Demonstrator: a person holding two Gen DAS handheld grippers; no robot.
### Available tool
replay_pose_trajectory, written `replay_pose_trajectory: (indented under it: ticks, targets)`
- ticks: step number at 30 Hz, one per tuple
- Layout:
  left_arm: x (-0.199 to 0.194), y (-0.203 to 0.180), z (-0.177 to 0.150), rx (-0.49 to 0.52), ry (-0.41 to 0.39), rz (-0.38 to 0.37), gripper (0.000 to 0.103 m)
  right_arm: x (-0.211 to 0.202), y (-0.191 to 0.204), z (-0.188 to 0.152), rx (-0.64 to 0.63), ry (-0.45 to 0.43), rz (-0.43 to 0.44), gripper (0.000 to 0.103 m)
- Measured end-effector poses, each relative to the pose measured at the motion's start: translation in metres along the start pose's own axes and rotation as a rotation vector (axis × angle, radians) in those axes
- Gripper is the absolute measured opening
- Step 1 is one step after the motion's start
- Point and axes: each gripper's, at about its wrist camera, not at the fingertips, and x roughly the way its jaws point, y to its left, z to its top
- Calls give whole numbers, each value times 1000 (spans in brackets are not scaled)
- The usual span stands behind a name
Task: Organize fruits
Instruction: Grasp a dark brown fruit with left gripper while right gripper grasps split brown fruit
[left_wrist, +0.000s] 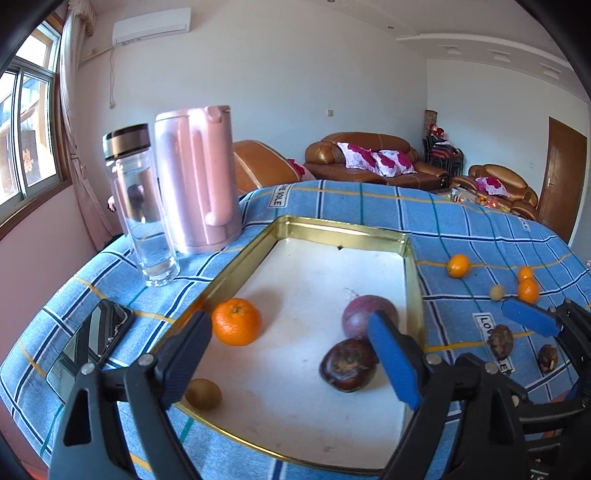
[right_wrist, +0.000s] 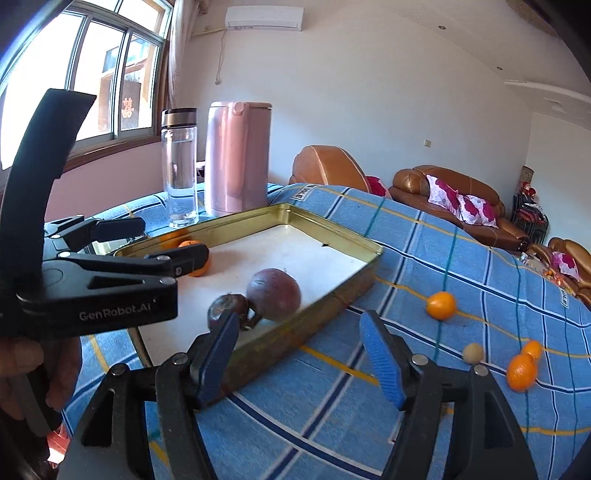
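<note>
Inside the gold tin tray (left_wrist: 343, 229) an orange (left_wrist: 236, 321), two dark purple fruits (left_wrist: 349, 363) and a kiwi (left_wrist: 203, 393) are seen; more oranges (right_wrist: 440, 305) are scattered on the checked desk (right_wrist: 406, 236). Left gripper (left_wrist: 291, 356) and right gripper (right_wrist: 303, 362) are held wide, empty, beside a pink jug (left_wrist: 197, 181)

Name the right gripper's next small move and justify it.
Probably swing the right gripper right toward the nearest orange on the cloth. It is open and empty, the tray already holds four fruits, and several others lie outside.
</note>
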Motion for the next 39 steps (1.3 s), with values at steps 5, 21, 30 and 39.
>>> replay_pose_trajectory:
  ticks: [5, 21, 30, 39]
  targets:
    - [-6, -46, 3, 70, -11, -51, 92, -24, -53, -18, 111, 0, -79, 71]
    - [19, -186, -11, 316, 94, -237, 92, -67, -166, -64, 355, 15, -265, 72]
    - [50, -202, -21, 351, 237, -308, 57, -73, -179, -73, 382, 58, -269, 72]
    - [45, -201, -25, 362, 220, -358, 39, -67, -163, -84, 370, 122, -215, 72]
